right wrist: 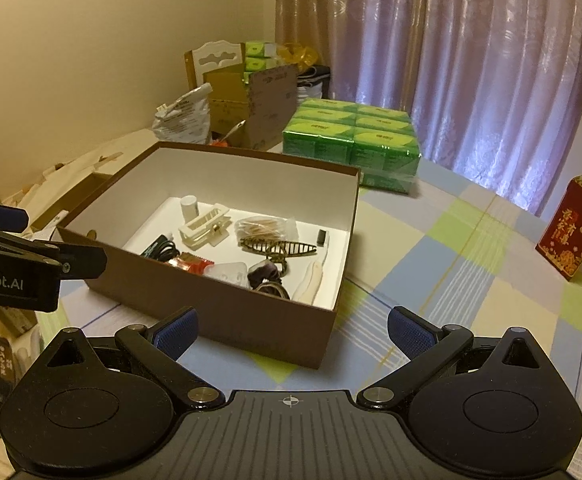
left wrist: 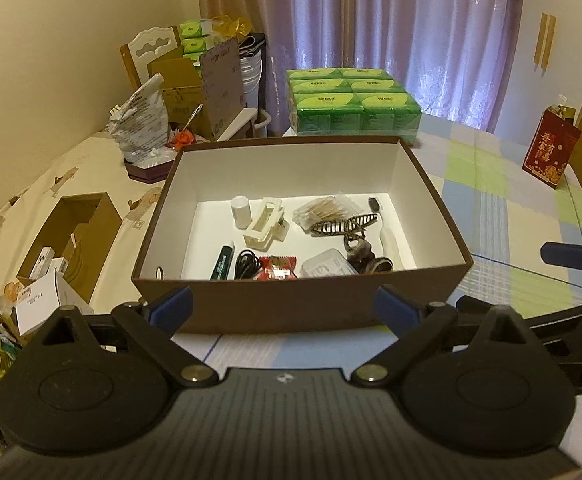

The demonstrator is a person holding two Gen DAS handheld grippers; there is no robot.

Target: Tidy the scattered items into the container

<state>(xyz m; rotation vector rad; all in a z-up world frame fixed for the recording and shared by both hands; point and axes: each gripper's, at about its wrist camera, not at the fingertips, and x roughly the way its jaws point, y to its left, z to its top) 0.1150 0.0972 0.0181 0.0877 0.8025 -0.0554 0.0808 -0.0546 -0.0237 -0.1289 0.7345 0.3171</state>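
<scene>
Box (left wrist: 291,300) — brown outside, white inside; tablecloth (right wrist: 471,248) — pastel blue, green, cream check; tissue packs (left wrist: 351,108) green; curtain (right wrist: 471,60) mauve.

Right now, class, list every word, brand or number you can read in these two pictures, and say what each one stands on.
"Robot.AI": white print on the side of the left hand-held gripper, seen in the right wrist view.
Red gift bag: large gold Chinese characters, too blurred to read.
Green tissue packs: oval labels, too small to read.
Cardboard box: printed marks, blurred.
Red snack packet in the brown box: unreadable.
</scene>
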